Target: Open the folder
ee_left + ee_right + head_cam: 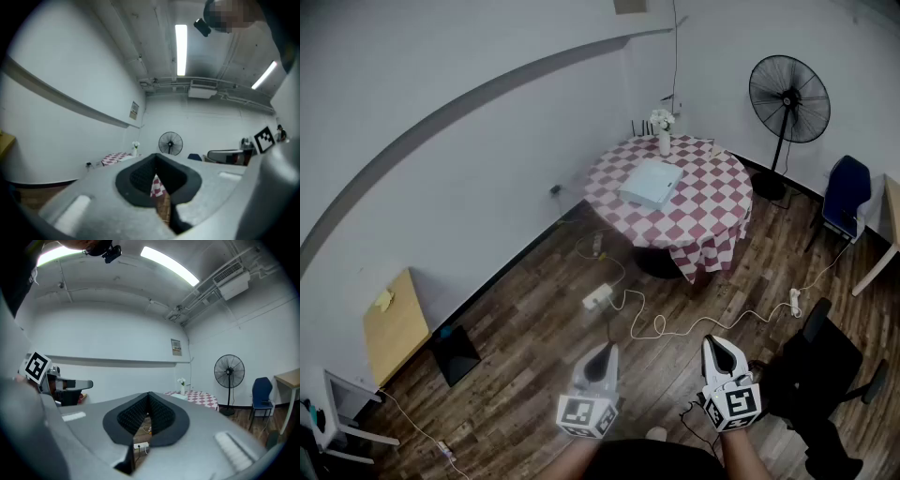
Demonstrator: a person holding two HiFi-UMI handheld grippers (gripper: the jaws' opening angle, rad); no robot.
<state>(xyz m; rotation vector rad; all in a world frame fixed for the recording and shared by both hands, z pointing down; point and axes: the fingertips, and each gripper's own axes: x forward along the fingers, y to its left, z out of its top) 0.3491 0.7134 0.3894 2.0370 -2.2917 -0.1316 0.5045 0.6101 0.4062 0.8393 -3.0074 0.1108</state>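
Note:
A pale blue-white folder [651,183] lies flat and closed on the round table [712,202] with a red-and-white checked cloth, far across the room. My left gripper [602,354] and right gripper [715,345] are held level near the bottom of the head view, well short of the table. Both are shut with nothing between the jaws. In the left gripper view the jaws [157,172] meet at their tips, and the checked table [117,157] shows small in the distance. The right gripper's jaws [149,401] also meet, and the table [199,397] lies beyond them.
A white vase with flowers [663,130] stands at the table's far edge. A standing fan [787,103] and a blue chair [846,195] are to the right. A power strip [597,297] and white cables [694,323] lie on the wooden floor. A black office chair [825,375] is at my right.

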